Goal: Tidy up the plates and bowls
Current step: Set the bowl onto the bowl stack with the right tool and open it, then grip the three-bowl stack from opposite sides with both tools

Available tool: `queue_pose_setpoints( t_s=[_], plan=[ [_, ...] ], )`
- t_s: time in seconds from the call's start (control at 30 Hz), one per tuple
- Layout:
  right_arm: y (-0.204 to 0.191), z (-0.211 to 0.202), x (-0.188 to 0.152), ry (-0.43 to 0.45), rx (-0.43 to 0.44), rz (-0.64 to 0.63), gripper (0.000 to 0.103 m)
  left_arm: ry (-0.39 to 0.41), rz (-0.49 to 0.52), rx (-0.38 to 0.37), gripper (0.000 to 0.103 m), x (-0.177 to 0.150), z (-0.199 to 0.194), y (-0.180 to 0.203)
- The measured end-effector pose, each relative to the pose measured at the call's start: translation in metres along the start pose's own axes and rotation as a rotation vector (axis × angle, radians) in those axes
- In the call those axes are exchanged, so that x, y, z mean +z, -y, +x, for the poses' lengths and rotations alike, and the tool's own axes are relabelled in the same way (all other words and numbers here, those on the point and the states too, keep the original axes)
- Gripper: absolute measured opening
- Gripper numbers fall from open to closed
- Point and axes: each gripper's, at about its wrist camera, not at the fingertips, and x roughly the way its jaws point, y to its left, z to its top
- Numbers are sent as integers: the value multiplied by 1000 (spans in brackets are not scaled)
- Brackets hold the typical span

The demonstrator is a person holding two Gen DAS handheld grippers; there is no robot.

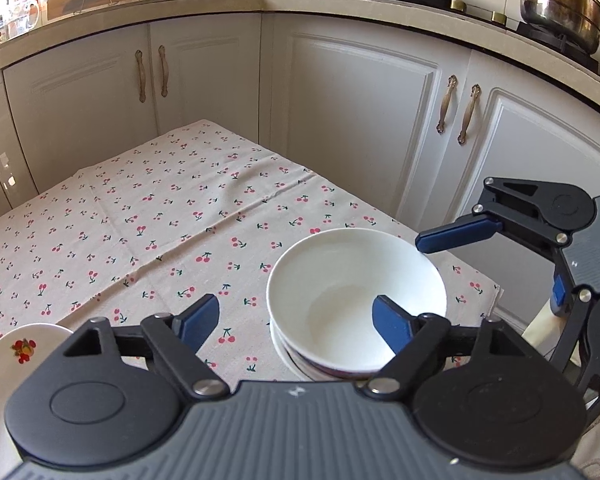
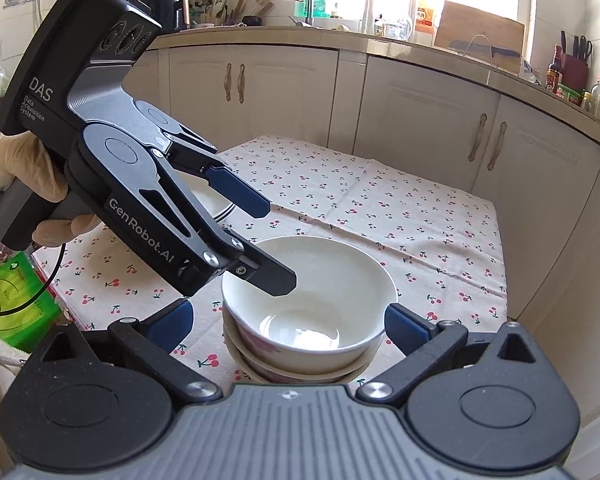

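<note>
A: Where's the table (image 1: 100,220)?
B: By the cabinets, under a cherry cloth.
A: The bowls (image 2: 307,320)?
B: Stacked at its near edge.
A: Grippers?
B: Left gripper (image 1: 296,320) parted astride the rim, right gripper (image 2: 288,320) wide; both grip nothing.

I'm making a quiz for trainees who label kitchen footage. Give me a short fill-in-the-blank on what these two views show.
1. The top white bowl sits nested in a ____ of bowls.
2. The tablecloth is printed with small red ____.
3. One finger of the left gripper reaches over the rim of the top ____.
4. The plate at the left wrist view's lower left edge bears a ____ picture.

Missing words: stack; cherries; bowl; fruit
</note>
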Motion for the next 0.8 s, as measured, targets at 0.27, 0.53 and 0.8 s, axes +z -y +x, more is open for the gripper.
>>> queue_pose_setpoints(
  t_s=[0.27, 0.53, 0.8],
  plan=[
    [-4, -6, -2, 0, -31, 1, 103, 29, 4, -4, 95, -15, -20, -9],
    [8, -7, -20, -69, -84, 27, 103, -26, 44, -24, 97, -39, -20, -9],
    [14, 25, -39, -178, -88, 41, 103, -122, 104, -61, 97, -54, 14, 4]
  ],
)
